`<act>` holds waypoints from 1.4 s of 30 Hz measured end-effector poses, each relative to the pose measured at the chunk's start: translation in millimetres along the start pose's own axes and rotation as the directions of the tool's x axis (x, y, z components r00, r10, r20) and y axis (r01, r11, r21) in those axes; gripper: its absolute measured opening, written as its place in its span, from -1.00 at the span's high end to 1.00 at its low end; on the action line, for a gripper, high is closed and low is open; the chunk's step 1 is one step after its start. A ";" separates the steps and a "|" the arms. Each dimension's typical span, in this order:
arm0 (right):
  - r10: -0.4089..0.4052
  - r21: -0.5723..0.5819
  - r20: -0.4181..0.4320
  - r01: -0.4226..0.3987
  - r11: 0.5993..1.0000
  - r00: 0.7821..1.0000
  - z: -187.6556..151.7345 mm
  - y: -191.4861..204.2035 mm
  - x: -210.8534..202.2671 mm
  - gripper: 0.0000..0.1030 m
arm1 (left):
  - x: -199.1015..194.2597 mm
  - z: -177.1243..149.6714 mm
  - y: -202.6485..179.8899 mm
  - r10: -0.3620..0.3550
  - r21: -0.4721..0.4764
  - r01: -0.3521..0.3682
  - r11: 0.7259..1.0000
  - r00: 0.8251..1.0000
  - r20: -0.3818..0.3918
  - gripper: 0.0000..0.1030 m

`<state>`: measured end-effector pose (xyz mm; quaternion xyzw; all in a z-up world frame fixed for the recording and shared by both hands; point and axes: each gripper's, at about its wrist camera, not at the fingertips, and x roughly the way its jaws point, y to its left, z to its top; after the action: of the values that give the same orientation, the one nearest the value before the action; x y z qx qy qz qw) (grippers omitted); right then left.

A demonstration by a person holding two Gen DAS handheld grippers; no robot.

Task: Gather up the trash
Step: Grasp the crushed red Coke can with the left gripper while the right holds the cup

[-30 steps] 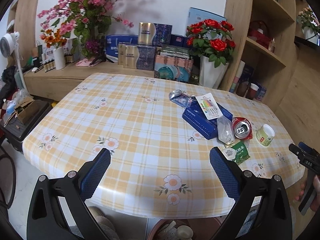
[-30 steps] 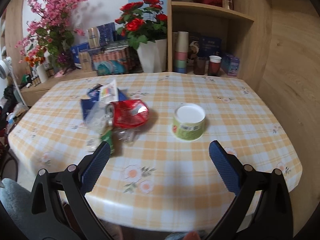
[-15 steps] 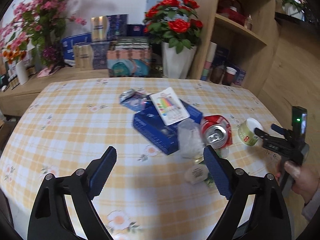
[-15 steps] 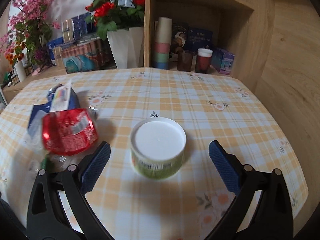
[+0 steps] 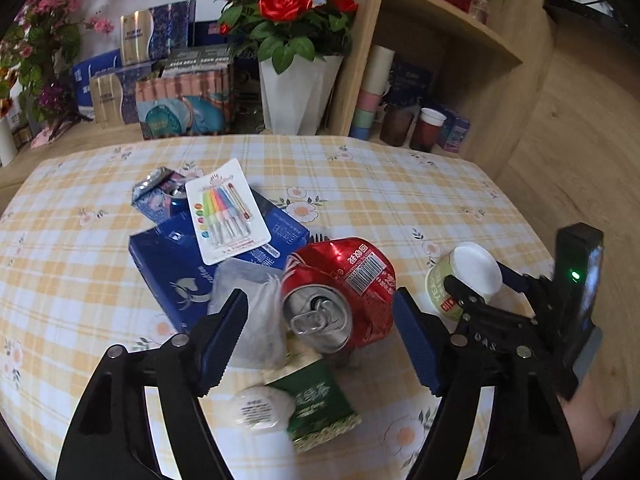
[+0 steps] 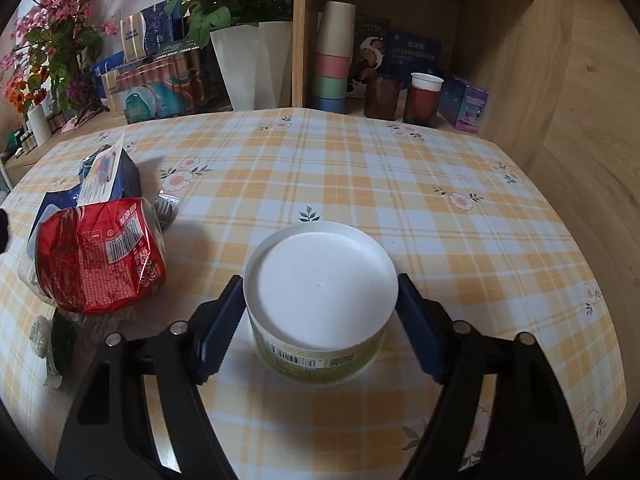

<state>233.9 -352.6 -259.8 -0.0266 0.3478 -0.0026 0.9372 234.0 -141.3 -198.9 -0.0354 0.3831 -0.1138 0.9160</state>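
Observation:
A crushed red can (image 5: 336,292) lies on the checked table (image 5: 380,184) between the open jaws of my left gripper (image 5: 320,332); it also shows in the right wrist view (image 6: 98,256). A clear plastic bag (image 5: 248,312), a blue box (image 5: 188,272), a candle card (image 5: 224,210), a green packet (image 5: 320,408) and a small white round packet (image 5: 260,410) lie around the can. My right gripper (image 6: 318,320) is open with its pads on either side of a white-lidded green tub (image 6: 320,300), which also shows in the left wrist view (image 5: 464,276).
A crumpled blue foil wrapper (image 5: 160,192) lies behind the box. A white vase of red roses (image 5: 296,80), gift boxes and stacked cups (image 6: 334,56) stand behind the table. A wooden shelf unit (image 6: 500,40) rises at the right.
Both grippers moved forward and lower. The left one now straddles the red can; the right one closed in around the tub, its jaws narrower than before.

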 end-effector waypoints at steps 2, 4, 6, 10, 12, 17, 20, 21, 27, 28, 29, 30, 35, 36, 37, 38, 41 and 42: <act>0.004 0.004 0.004 -0.004 1.000 1.000 -0.5 -0.5 -0.4 -0.45 | 7.9 -0.4 -3.7 0.027 -0.001 -0.027 1.000 1.000 -0.009 -0.39; 0.012 0.012 0.009 -0.012 1.000 1.000 -0.9 -2.4 -1.2 -0.45 | 15.3 -1.0 -6.9 0.053 -0.005 -0.053 0.999 0.998 -0.016 -0.39; 0.021 0.027 0.016 -0.021 0.999 1.000 -1.3 -5.5 -2.7 -0.45 | 19.2 -1.4 -7.2 0.062 -0.014 -0.062 0.998 0.998 -0.017 -0.39; 0.020 0.041 0.046 -0.022 0.999 0.999 -1.6 -8.0 -8.1 -0.45 | 31.6 0.2 -5.1 0.095 -0.057 -0.097 0.994 0.995 -0.029 -0.31; 0.020 0.038 0.057 -0.023 0.999 0.998 -1.6 -7.4 -10.1 -0.45 | 36.3 0.4 -7.3 0.115 -0.058 -0.117 0.991 0.993 -0.029 -0.31; 0.027 0.039 0.064 -0.029 0.999 0.998 -0.9 -8.2 -10.4 -0.45 | 47.2 -4.2 -15.4 0.182 -0.028 -0.183 0.983 0.983 -0.037 -0.30; 0.029 0.041 0.065 -0.031 0.999 0.997 -0.8 -8.9 -10.1 -0.45 | 50.7 -4.9 -20.1 0.191 0.025 -0.190 0.981 0.981 -0.031 -0.17; 0.028 0.044 0.064 -0.031 0.999 0.998 -0.8 -9.2 -10.0 -0.45 | 50.9 -5.0 -20.1 0.184 0.032 -0.183 0.983 0.982 -0.028 -0.10; 0.028 0.050 0.077 -0.032 0.998 0.997 -1.2 -9.9 -12.1 -0.45 | 31.1 -4.7 -1.8 0.066 -0.008 -0.066 0.998 0.998 -0.002 0.02; 0.029 0.049 0.077 -0.033 0.998 0.997 -0.9 -9.9 -12.0 -0.45 | 23.2 -3.3 4.6 0.048 -0.016 -0.048 0.999 0.999 0.017 0.03; 0.029 0.047 0.073 -0.033 0.998 0.997 -0.8 -9.5 -11.4 -0.45 | 17.6 -1.6 9.2 0.038 -0.019 -0.038 0.999 0.999 0.030 0.05; 0.029 0.044 0.070 -0.032 0.999 0.997 -0.5 -8.8 -10.8 -0.45 | 12.9 0.0 13.1 0.032 -0.021 -0.032 0.999 0.999 0.041 0.05; 0.026 0.036 0.073 -0.029 0.999 0.997 -1.3 -7.5 -11.5 -0.45 | -4.8 7.8 31.7 0.043 -0.032 -0.040 0.999 0.996 0.075 0.17; 0.026 0.036 0.075 -0.028 0.999 0.997 -1.3 -7.3 -11.9 -0.45 | -6.7 8.3 34.3 0.049 -0.033 -0.046 0.998 0.996 0.079 0.37; 0.025 0.037 0.076 -0.028 0.999 0.997 -1.3 -7.6 -11.9 -0.45 | -7.2 8.4 36.2 0.067 -0.026 -0.066 0.998 0.995 0.071 0.57; 0.024 0.036 0.077 -0.027 0.999 0.997 -1.3 -7.5 -12.1 -0.45 | -7.7 7.5 38.8 0.064 -0.028 -0.063 0.998 0.996 0.068 0.57; 0.024 0.034 0.073 -0.027 0.999 0.997 -1.3 -7.6 -11.8 -0.45 | -7.8 2.1 42.6 0.061 -0.009 -0.060 0.998 0.996 0.063 0.57; 0.025 0.033 0.071 -0.027 0.999 0.997 -1.2 -7.5 -11.8 -0.45 | -8.1 1.1 41.6 0.064 0.003 -0.065 0.998 0.996 0.063 0.57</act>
<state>224.2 -359.9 -252.6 -0.0063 0.3148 0.0048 0.9491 236.8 -99.0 -198.8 -0.0243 0.3549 -0.0840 0.9308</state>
